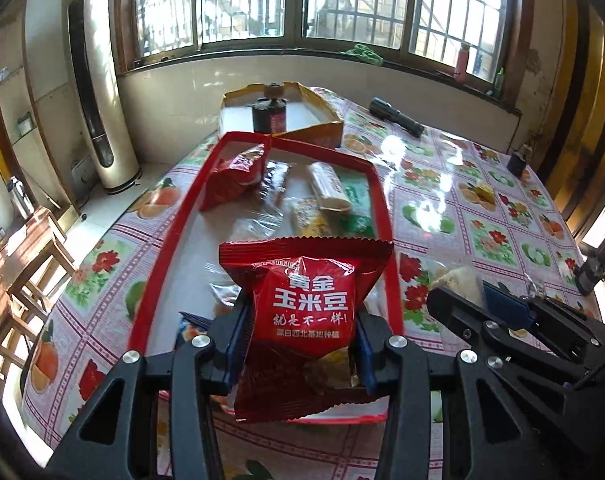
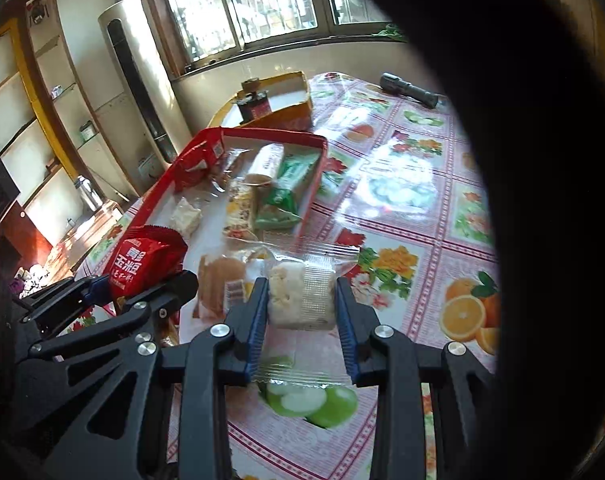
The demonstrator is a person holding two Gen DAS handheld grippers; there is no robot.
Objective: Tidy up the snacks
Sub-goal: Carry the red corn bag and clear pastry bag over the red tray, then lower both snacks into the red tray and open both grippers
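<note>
My left gripper point(image 1: 300, 322) is shut on a red corn-snack packet point(image 1: 306, 312) and holds it over the near end of the red tray point(image 1: 162, 256). The tray holds several snacks: a red bag point(image 1: 232, 178), a cream roll point(image 1: 328, 186), a green packet point(image 1: 356, 200). My right gripper point(image 2: 302, 300) is shut on a clear-wrapped pale cake point(image 2: 298, 294) above the table, just right of the tray point(image 2: 258, 134). The left gripper and its red packet point(image 2: 142, 264) show at the left of the right wrist view. The right gripper point(image 1: 478, 304) shows in the left wrist view.
A cardboard box point(image 1: 318, 120) with a dark jar point(image 1: 268, 114) stands behind the tray. A black torch point(image 1: 396, 116) lies at the far right of the flowered tablecloth point(image 1: 482, 208). A tower air conditioner point(image 1: 96, 84) and wooden stools point(image 1: 26, 264) stand left. A dark shape point(image 2: 542, 160) blocks the right wrist view's right side.
</note>
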